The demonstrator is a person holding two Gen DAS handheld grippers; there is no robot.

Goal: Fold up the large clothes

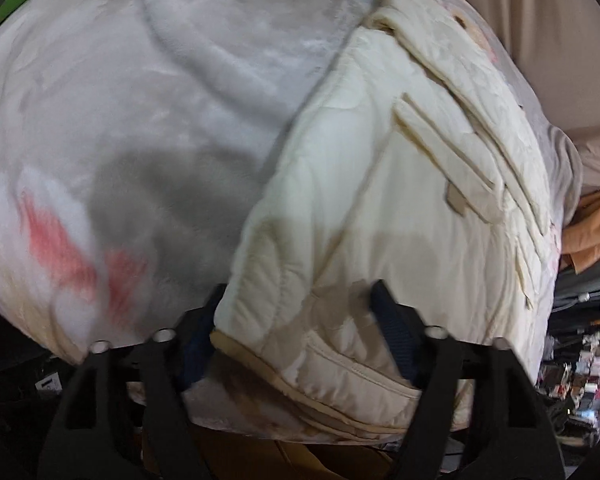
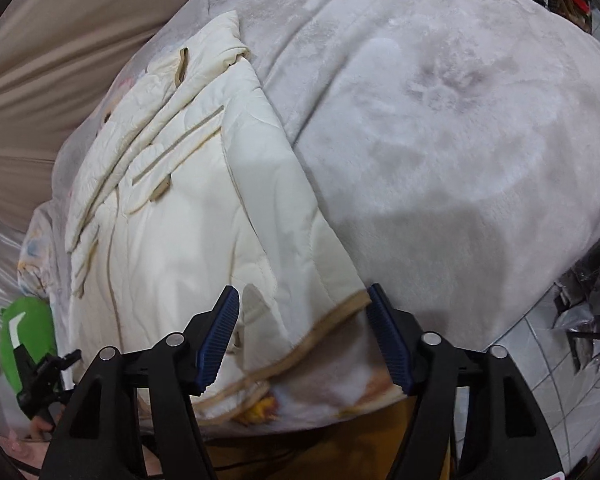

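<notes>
My left gripper (image 1: 296, 336) and right gripper (image 2: 304, 336) both stand spread apart over the cream jacket (image 2: 180, 208) hem ahead.

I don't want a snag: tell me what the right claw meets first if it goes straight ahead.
Most likely the tan-trimmed hem of the cream quilted jacket, which lies between the open right claw fingers; depth is unclear.

jacket (image 2: 172, 208): quilted cream cloth, matt | blanket (image 2: 440, 128): plush fleece (grey) | claw pads (image 2: 220, 336): ribbed blue rubber
</notes>
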